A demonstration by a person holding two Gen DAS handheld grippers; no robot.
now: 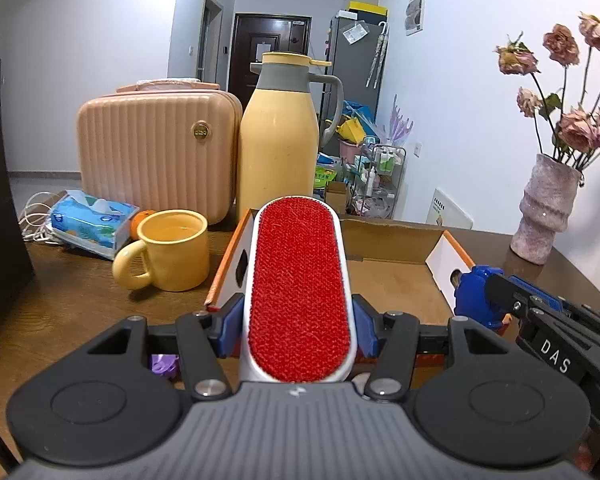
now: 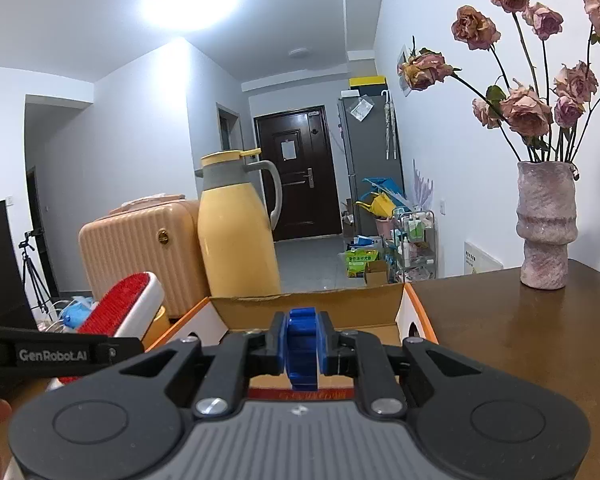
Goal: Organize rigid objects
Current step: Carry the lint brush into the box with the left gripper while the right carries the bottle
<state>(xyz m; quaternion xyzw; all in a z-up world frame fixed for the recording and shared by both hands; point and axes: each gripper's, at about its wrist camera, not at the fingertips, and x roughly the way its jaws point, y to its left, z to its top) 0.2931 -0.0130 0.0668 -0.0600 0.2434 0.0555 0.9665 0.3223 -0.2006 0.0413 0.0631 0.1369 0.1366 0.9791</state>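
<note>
So a red brush was clamped in the left gripper, a blue part in the right gripper, neither yet placed in the box.

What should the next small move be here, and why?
Probably carry both loads forward over the open cardboard box and lower them in. The left tongs grip the red lint brush, the right tongs grip a blue plastic piece, and both sit at the box's near edge.
</note>
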